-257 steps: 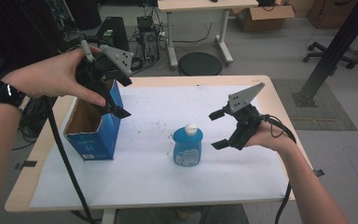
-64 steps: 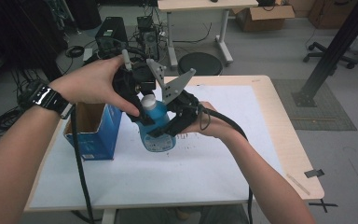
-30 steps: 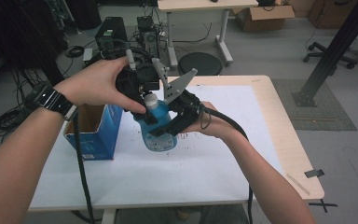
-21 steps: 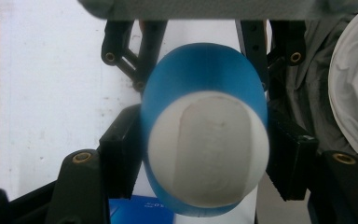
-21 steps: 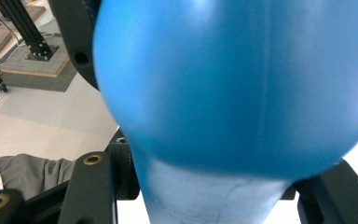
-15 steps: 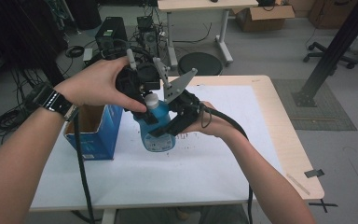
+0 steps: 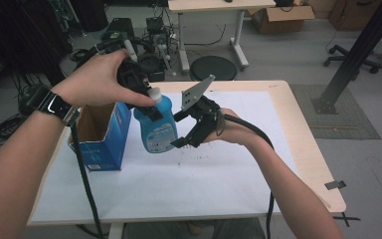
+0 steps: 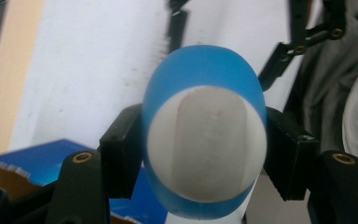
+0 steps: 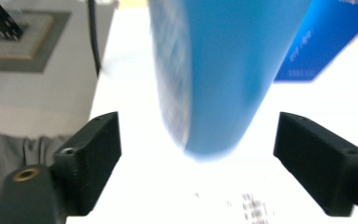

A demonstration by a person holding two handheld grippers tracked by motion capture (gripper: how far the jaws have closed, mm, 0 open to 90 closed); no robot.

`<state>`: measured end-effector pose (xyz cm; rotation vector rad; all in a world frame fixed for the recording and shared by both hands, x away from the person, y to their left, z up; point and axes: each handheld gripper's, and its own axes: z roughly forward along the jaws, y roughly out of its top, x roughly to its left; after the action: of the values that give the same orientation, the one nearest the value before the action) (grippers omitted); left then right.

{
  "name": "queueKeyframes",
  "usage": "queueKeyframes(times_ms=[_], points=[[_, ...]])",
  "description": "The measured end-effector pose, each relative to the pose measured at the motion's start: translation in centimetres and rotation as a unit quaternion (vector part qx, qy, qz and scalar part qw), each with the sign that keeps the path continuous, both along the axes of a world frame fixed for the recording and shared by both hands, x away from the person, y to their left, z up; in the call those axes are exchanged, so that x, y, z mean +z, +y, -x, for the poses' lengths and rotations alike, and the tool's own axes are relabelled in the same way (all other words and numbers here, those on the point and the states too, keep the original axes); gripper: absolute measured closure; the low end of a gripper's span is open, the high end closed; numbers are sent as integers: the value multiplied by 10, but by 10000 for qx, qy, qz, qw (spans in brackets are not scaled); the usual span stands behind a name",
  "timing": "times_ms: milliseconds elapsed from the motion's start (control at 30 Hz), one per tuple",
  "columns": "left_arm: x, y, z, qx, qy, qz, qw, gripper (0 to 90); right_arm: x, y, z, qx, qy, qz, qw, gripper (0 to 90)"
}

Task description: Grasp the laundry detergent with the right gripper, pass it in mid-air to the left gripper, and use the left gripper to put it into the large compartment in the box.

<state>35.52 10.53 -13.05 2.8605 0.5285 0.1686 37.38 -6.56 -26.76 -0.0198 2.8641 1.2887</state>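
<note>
Above the desk (image 7: pixel 278 164), left hand-held gripper (image 7: pixel 151 102) pinches bottle (image 7: pixel 156 127) neck, upright, box (image 7: pixel 99 134) just left; right hand-held gripper (image 7: pixel 184 129) just spread, jaws off it.

The bottle (image 7: pixel 156 127) is showing bright blue, with a white cap (image 7: pixel 153 92) and a pale label carrying blue print. At its nine o'clock the box (image 7: pixel 101 142) is looking blue outside and brown cardboard inside. Both grippers, the left gripper (image 7: pixel 146 102) and the right gripper (image 7: pixel 181 129), are appearing black, the right with a grey plate. The table (image 7: pixel 308 144) is showing light wood under a white sheet (image 7: pixel 204 184) with dark specks.
</note>
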Motion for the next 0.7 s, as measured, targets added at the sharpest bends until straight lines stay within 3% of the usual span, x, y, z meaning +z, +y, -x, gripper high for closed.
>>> queueKeyframes(times_ms=[133, 233, 300, 400, 433, 467, 500, 533, 567, 600, 700], points=[[11, 10, -8, 776, -131, -38, 9969, 381, -6, -11, -2, -83, -62, 411, 9991, 94], [19, 21, -15, 1437, -223, -4, 9894, 381, -10, -21, -3, -186, -171, 784, 9966, 94], [26, 32, -20, 1962, -265, 63, 9802, 381, -13, -31, -4, -256, -199, 1058, 9939, 94], [31, 43, -25, 2468, -252, 122, 9687, 382, -16, -45, -6, -383, -228, 1337, 9900, 96], [33, 49, -27, 2778, -268, 172, 9601, 382, -17, -48, -7, -415, -233, 1388, 9892, 96], [34, 51, -27, 2868, -269, 175, 9575, 382, -19, -55, -8, -499, -261, 1478, 9874, 97], [35, 57, -29, 3055, -261, 163, 9517, 381, -19, -57, -8, -522, -270, 1519, 9867, 97], [36, 60, -30, 3168, -274, 177, 9479, 381, -20, -63, -9, -599, -284, 1601, 9849, 98], [38, 67, -32, 3378, -290, 170, 9406, 382, -21, -66, -9, -651, -293, 1629, 9841, 99], [39, 71, -33, 3473, -287, 137, 9372, 382, -22, -73, -10, -729, -277, 1688, 9826, 100], [42, 86, -35, 3832, -321, 148, 9230, 381, -23, -83, -12, -828, -259, 1772, 9804, 102]])
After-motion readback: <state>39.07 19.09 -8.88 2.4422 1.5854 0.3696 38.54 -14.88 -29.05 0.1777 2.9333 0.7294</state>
